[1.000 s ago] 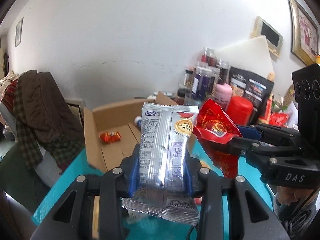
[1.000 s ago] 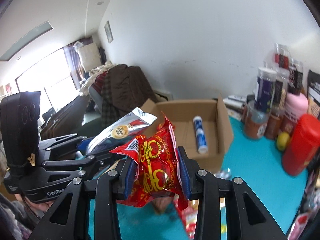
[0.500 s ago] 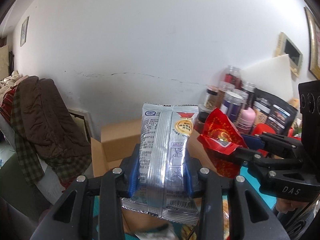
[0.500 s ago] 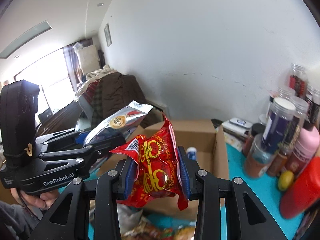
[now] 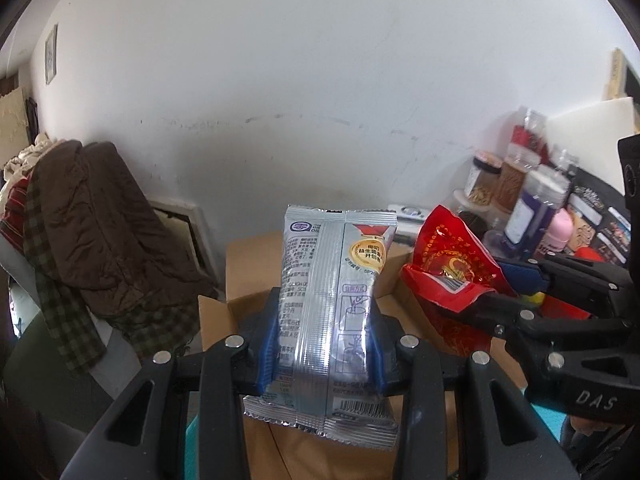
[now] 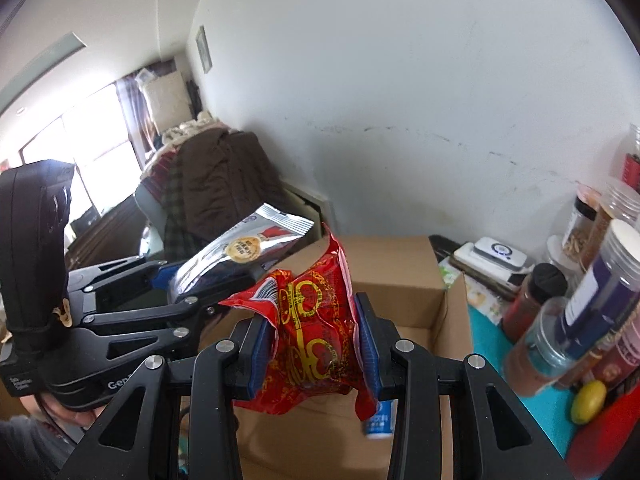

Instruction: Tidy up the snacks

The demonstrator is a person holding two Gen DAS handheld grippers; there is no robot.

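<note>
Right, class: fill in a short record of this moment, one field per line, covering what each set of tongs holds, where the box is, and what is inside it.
left tongs: shut on silver packet, held upright
right tongs: shut on red packet
cardboard box: open, below and ahead of both packets
box contents seen: blue and white tube, partly hidden by the red packet
right of box: jars and bottles on teal tabletop
packets: side by side, not yet in the box
</note>
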